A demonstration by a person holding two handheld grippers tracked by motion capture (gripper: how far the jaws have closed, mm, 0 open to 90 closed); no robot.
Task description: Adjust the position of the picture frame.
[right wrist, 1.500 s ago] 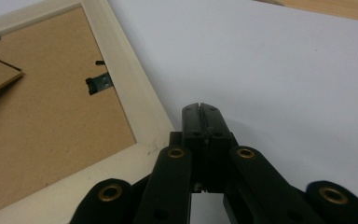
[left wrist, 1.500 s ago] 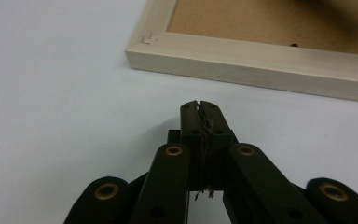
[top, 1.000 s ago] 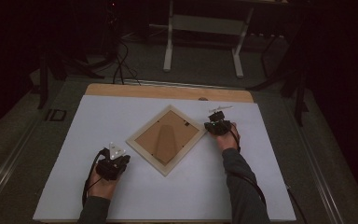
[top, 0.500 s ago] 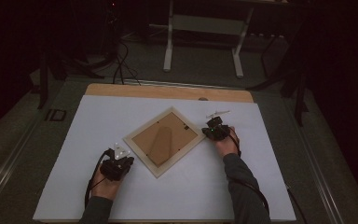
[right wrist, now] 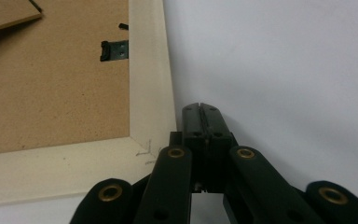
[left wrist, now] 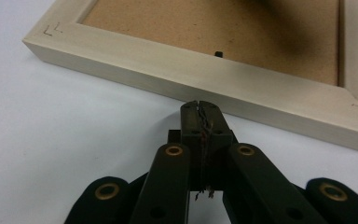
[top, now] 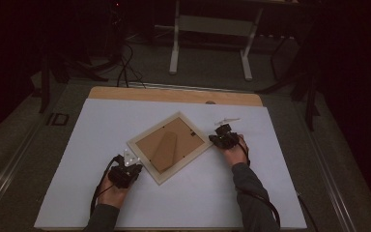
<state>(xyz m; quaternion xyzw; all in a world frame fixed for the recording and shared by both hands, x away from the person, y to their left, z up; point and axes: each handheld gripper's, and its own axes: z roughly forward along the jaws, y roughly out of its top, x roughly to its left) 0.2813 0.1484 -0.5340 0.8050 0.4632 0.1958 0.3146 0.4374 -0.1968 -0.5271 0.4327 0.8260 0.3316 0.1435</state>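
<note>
A pale wooden picture frame [top: 170,146] lies face down on the white table top [top: 101,125], turned like a diamond, its brown backing board and fold-out stand facing up. My left gripper [top: 135,164] is at the frame's lower-left side. In the left gripper view its jaws [left wrist: 199,106] are shut, empty, and their tips meet the frame's outer edge [left wrist: 144,70]. My right gripper [top: 214,140] is at the frame's right corner. In the right gripper view it [right wrist: 200,108] is shut and empty, lying on the table right beside the frame's rail [right wrist: 151,70].
A small black turn clip [right wrist: 114,49] sits on the backing near the right rail. A bare wooden strip [top: 174,94] runs along the table's far edge. Beyond it stand white table legs [top: 175,43] and floor cables [top: 125,67]. White surface lies open around the frame.
The right gripper has come slightly nearer and lower in the picture, the left one slightly right. The frame has turned a little clockwise between them. Both jaws stay shut.
</note>
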